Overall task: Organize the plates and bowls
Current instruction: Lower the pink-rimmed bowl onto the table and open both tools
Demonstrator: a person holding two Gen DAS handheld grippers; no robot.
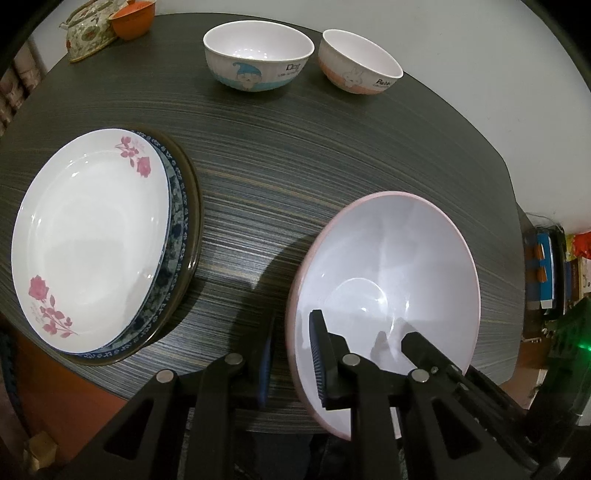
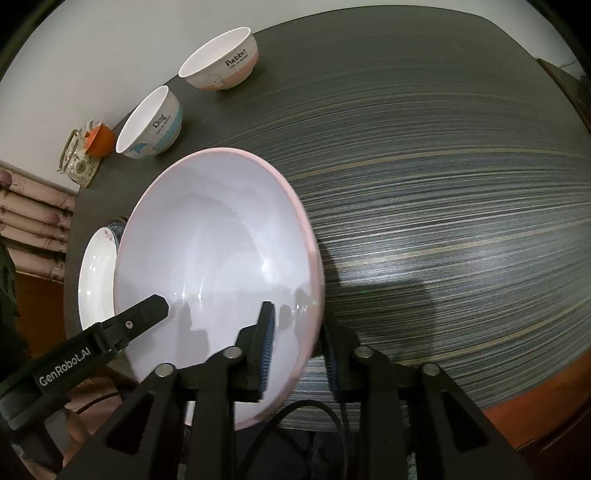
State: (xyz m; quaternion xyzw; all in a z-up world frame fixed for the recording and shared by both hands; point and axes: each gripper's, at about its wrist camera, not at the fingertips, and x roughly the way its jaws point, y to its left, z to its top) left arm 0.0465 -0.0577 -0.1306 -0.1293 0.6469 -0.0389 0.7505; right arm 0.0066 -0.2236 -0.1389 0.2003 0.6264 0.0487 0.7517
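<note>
A large pink-rimmed white bowl (image 1: 391, 273) is held tilted above the dark striped table (image 1: 295, 155). My left gripper (image 1: 291, 354) is shut on its left rim, one finger inside and one outside. My right gripper (image 2: 299, 354) is shut on its right rim (image 2: 221, 251) the same way. A stack of plates (image 1: 92, 236), topped by a white plate with pink flowers, lies at the left. A blue "Dog" bowl (image 1: 258, 55) and a pink "Rabbit" bowl (image 1: 358, 62) stand at the far edge.
A floral teapot (image 1: 88, 37) and an orange cup (image 1: 133, 20) stand at the far left corner. The table's front edge runs just under the held bowl. Boxes and clutter (image 1: 546, 269) lie beyond the right edge.
</note>
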